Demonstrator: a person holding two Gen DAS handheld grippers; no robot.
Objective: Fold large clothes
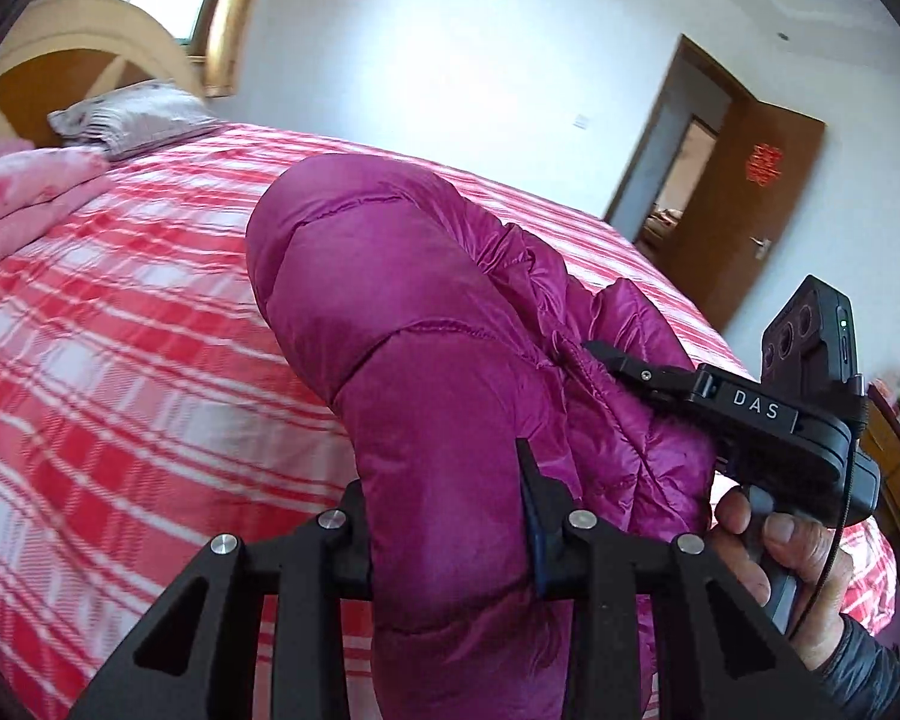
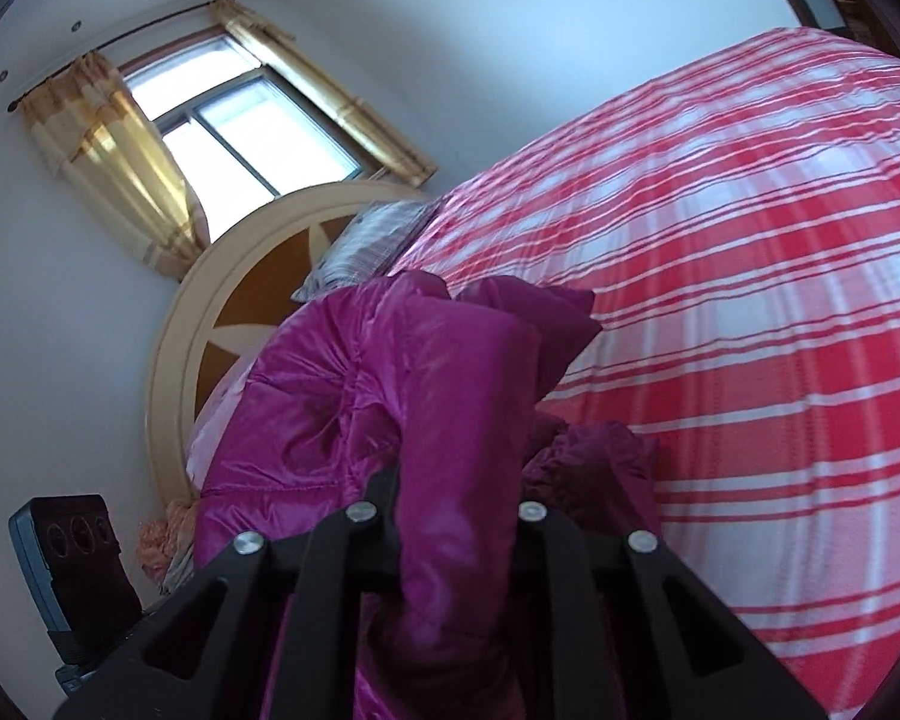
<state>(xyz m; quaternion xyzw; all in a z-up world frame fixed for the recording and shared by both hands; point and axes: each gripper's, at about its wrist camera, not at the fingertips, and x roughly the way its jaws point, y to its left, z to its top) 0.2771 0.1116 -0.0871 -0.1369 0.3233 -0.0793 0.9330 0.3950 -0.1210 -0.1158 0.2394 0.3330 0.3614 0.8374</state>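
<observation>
Item: magenta down jacket (image 1: 426,324), held off the plaid bedspread (image 1: 120,330), long axis running from 6 toward 11 o'clock away from the left gripper (image 1: 444,516), clamped on one padded fold; right gripper (image 2: 459,516), at 3 o'clock, likewise closed on its fabric.

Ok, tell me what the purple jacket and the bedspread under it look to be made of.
Jacket: likely thin nylon or polyester shell over puffy filling; it shines, wrinkles finely and bulges between stitched seams.
Bedspread: looks like soft matte woven cotton or flannel; red-and-white plaid with no sheen, exact fibre unclear.
</observation>
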